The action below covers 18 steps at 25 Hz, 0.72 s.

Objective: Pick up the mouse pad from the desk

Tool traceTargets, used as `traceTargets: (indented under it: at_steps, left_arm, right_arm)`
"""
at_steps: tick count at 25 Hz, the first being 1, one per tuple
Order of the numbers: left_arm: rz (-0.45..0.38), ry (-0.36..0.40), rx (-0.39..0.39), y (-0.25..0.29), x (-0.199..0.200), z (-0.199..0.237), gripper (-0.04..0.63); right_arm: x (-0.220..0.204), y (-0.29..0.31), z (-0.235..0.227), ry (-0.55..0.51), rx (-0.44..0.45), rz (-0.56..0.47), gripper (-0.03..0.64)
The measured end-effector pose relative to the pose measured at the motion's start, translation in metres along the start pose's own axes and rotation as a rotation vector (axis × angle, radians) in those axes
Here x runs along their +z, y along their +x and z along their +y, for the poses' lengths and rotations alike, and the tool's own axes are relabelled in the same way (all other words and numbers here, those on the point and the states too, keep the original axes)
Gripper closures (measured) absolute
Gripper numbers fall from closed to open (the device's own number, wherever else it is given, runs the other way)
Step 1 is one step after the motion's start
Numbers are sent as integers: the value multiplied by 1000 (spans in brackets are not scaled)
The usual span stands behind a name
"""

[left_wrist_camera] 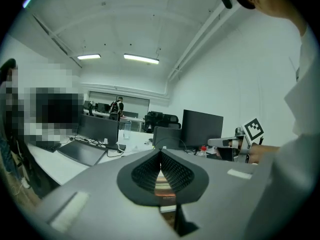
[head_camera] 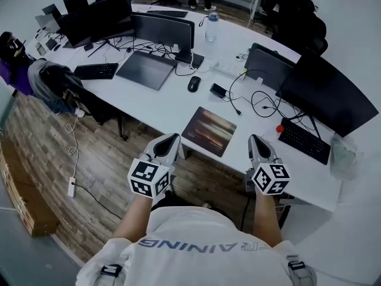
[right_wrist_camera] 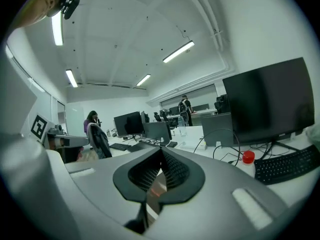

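While pad (head_camera: 209, 130) lies flat on desk (head_camera: 161, 103), untouched, I count nothing done. Left gripper (head_camera: 172, 137) and right gripper (head_camera: 255, 138) both pressed together, empty. Pad just ahead, between them. Left to do: approach, grasp, lift.

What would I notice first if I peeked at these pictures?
The left gripper and the right gripper, each with a black-and-white marker cube, are shut and empty, pointing at the white desk. Just ahead, between them, the dark mouse pad lies flat near the desk's front edge. A big black monitor stands at the right.
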<state>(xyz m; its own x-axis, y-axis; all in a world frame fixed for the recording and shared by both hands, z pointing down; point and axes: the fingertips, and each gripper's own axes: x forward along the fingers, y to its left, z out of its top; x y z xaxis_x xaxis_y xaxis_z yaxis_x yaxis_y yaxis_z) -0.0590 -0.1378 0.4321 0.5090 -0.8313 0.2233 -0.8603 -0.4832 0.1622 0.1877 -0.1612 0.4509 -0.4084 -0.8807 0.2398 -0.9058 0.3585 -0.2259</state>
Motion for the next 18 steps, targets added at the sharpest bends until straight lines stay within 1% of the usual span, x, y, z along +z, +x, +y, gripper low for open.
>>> traceTargets:
  at_steps: [2,4,6,9,14,18]
  left_arm:
    - [12,-9,-39,9,3,17,595]
    - [15,0,-78,18,9,32,595]
    - [15,4,-111,26,13,48,595]
    - [22,-12,-157,33,15,68,595]
    - [42,-18,-243,44,12,82,595]
    - [64,-18,-272,48,6,85,595]
  right_arm:
    - [5,10,9,-34,-37,7,603]
    - [7,19,16,-49,-73,11,602]
    - [8,29,21,-38,-106,11,603]
    - [4,40,33,-30,-149,25,603]
    - [-2,45,46,-39,-215,53,603]
    - [-16,51,48,-32,-236,92,602]
